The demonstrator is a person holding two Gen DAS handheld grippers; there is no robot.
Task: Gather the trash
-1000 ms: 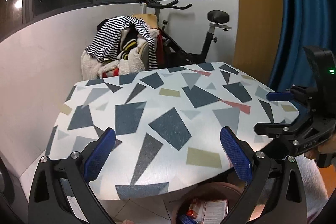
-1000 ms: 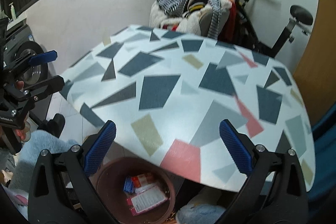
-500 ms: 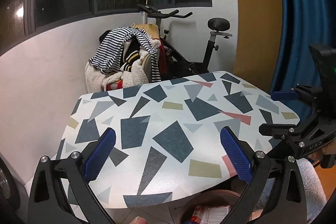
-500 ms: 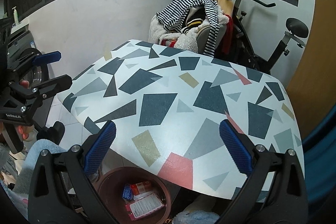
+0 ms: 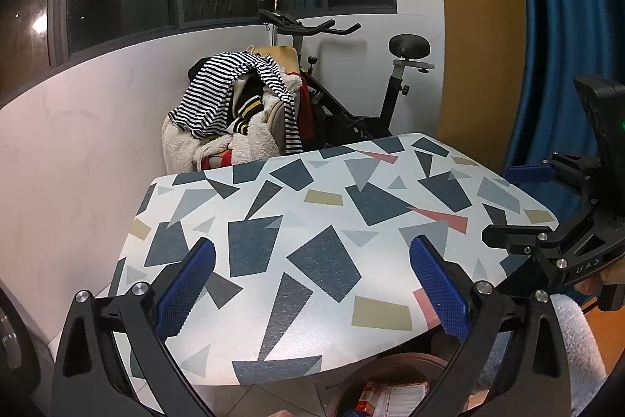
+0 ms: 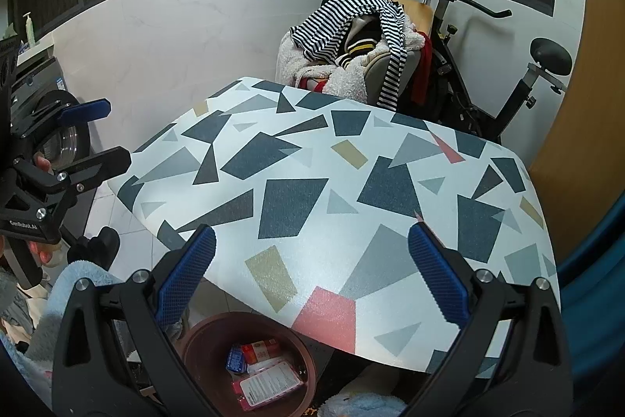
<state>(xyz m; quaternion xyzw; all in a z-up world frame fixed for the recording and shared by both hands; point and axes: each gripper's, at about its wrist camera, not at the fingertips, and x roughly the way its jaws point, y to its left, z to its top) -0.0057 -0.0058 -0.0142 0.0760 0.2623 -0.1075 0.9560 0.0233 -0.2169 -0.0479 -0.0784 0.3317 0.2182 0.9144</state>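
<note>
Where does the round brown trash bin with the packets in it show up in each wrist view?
Left wrist: round brown trash bin at the bottom edge, right of centre, mostly hidden under the geometric-patterned table.
Right wrist: bin at lower left of centre, open top fully visible, beside the table's near edge.
Shared landmark: striped shirt pile.
</note>
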